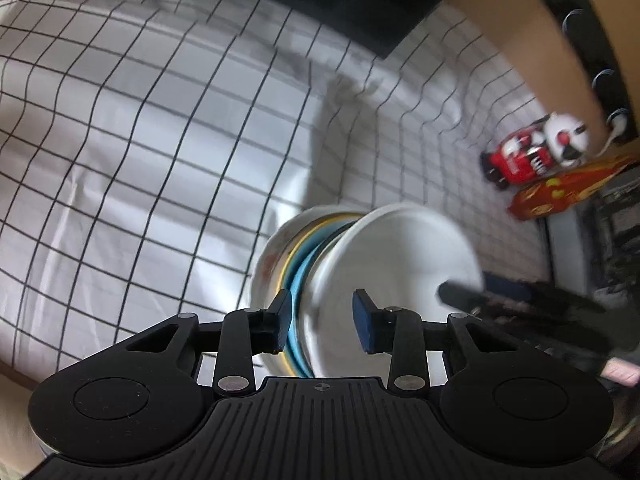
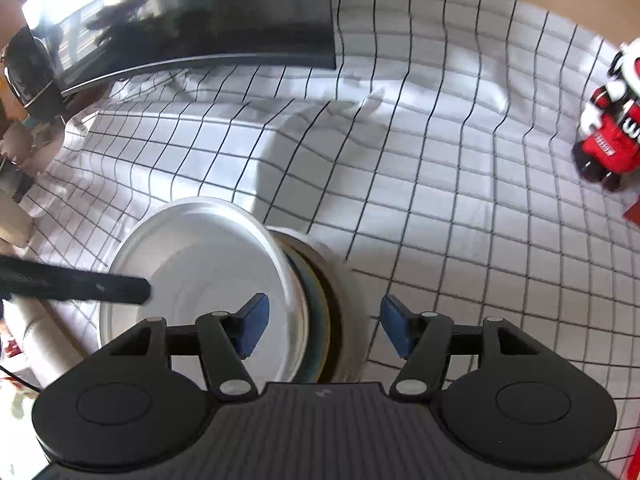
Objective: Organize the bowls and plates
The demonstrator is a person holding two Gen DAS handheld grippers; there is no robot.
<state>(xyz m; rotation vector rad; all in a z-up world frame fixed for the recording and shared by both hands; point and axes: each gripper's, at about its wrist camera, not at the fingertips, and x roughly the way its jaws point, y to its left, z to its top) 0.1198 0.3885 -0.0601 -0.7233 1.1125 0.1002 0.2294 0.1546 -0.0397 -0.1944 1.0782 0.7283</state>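
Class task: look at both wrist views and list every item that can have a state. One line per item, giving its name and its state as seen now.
White round bowl: topmost, nested in the stack.
Stack of blue, yellow-rimmed and floral dishes: nested together on the checked cloth.
Left gripper: open, fingers either side of the white bowl's rim.
Right gripper: open, fingers either side of the stack's rim.
Red and white toy figure: lying on the cloth.

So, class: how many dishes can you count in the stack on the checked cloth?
4 at least: the white bowl on top, then a blue dish, a yellow-rimmed one and a flowered bowl lowest. More may be hidden between.
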